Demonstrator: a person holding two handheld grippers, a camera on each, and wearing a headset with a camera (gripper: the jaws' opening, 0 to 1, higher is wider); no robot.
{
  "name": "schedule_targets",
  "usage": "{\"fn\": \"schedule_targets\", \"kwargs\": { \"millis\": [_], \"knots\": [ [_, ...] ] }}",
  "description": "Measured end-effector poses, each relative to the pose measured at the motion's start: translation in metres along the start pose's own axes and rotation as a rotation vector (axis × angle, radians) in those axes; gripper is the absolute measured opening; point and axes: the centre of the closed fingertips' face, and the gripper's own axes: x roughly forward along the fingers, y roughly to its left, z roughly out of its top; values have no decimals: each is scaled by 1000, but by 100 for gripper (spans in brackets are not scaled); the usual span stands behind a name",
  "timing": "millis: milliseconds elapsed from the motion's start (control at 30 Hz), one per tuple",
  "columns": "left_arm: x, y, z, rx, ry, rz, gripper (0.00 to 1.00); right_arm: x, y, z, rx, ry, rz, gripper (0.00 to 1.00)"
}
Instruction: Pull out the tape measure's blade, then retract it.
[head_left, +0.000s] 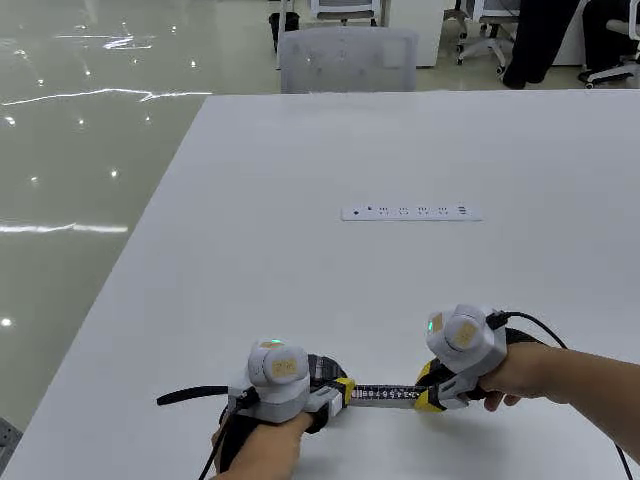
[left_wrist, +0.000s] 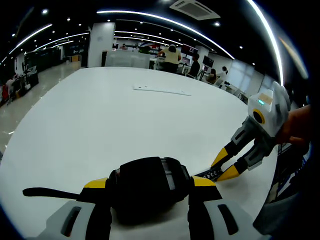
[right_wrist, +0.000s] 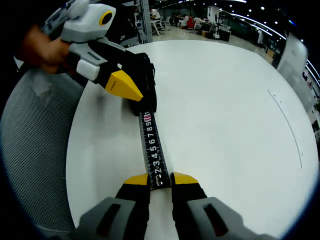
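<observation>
Left gripper (left_wrist: 150, 182) clenches the case (left_wrist: 145, 195) to anchor it; right gripper (right_wrist: 160, 180) pinches the blade (right_wrist: 151, 142) tip for pulling it out.

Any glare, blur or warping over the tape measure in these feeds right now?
Head view: even light, glare only on the floor; the blade is too small to read. Left gripper view: fisheye bows the table edge, and the black tape measure between the fingers of the left gripper shows little detail. Right gripper view: blade numbers sharp near the right gripper, table curved.
</observation>
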Motion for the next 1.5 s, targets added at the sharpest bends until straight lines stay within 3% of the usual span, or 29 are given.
{"fn": "schedule_targets", "kwargs": {
  "millis": [1500],
  "knots": [
    [-1, 0, 1, -23, 4, -20, 58, 25, 12, 41, -11, -45, 17, 14]
  ]
}}
